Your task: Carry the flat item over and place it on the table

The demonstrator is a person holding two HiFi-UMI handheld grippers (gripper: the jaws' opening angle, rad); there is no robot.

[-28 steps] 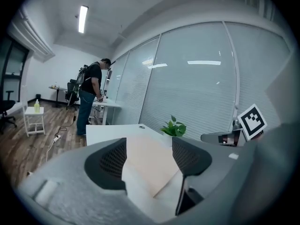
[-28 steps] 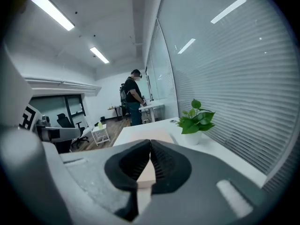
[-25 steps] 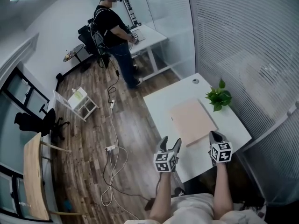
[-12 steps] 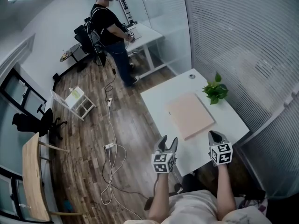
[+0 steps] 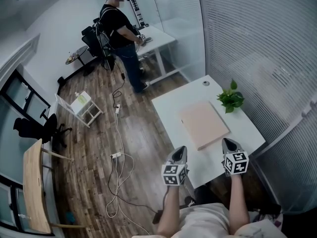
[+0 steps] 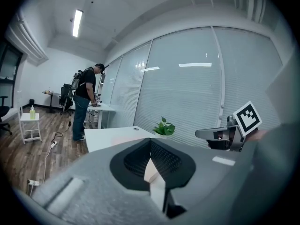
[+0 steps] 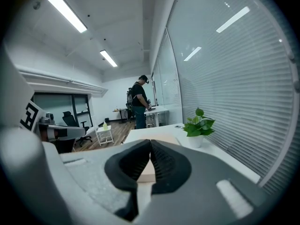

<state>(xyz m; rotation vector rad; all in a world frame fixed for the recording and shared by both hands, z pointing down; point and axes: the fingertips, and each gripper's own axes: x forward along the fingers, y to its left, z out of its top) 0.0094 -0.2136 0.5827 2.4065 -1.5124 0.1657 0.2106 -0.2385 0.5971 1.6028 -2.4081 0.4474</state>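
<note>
**Head view:** The flat item [image 5: 204,124], a pale pink rectangular board with a matte face, lies flat on the smooth white desk [image 5: 171,105], near a leafy potted plant [image 5: 231,99]. The left gripper [image 5: 179,152] and right gripper [image 5: 228,145] sit at the desk's near edge, apart from the board.

**Left gripper view:** The ribbed black fingers [image 6: 169,158] have just been closing and now meet, with nothing between them.

**Right gripper view:** The ribbed fingers [image 7: 169,165] are pressed together and empty. The board lies ahead on the desk.
</note>
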